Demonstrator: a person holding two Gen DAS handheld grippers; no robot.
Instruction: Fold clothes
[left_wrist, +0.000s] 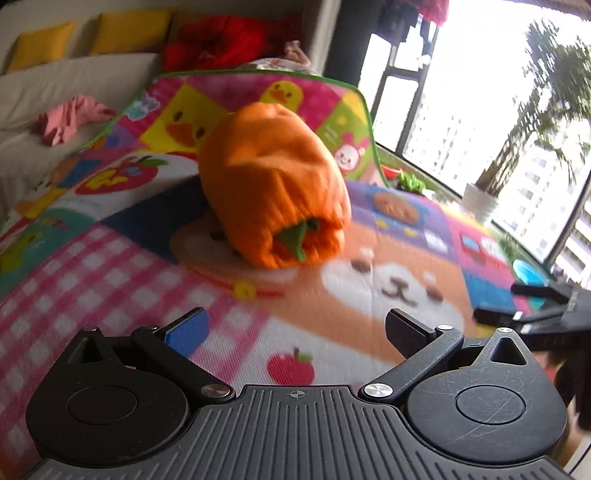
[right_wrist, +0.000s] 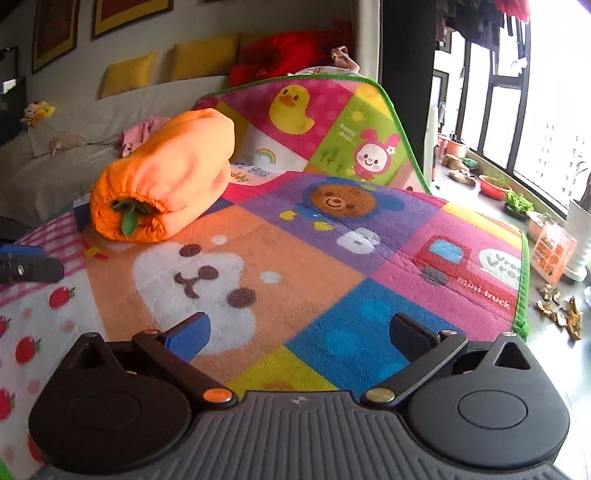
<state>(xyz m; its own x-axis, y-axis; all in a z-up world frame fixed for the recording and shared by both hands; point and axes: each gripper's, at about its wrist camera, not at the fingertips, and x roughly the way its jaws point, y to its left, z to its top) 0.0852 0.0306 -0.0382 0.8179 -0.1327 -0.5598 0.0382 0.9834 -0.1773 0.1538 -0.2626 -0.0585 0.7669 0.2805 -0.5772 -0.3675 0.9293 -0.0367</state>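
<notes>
An orange garment (left_wrist: 273, 181), rolled into a thick bundle with a green piece poking from its near end, lies on the colourful play mat (left_wrist: 399, 306). My left gripper (left_wrist: 295, 328) hovers open in front of it, apart from it, with nothing between the fingers. In the right wrist view the same orange bundle (right_wrist: 166, 181) sits at the upper left on the mat (right_wrist: 332, 258). My right gripper (right_wrist: 301, 332) is open and empty over the mat, well to the right of the bundle. The right gripper's fingers (left_wrist: 535, 306) show at the left view's right edge, and the left gripper's fingers (right_wrist: 26, 266) at the right view's left edge.
A beige sofa (right_wrist: 74, 158) behind the mat holds yellow cushions (right_wrist: 207, 59), a red garment (right_wrist: 284, 51) and a pink garment (left_wrist: 70, 118). The mat's far part (right_wrist: 332, 118) stands folded up. Plant pots (right_wrist: 495, 184) and an orange bag (right_wrist: 554, 254) sit on the floor by the window, right.
</notes>
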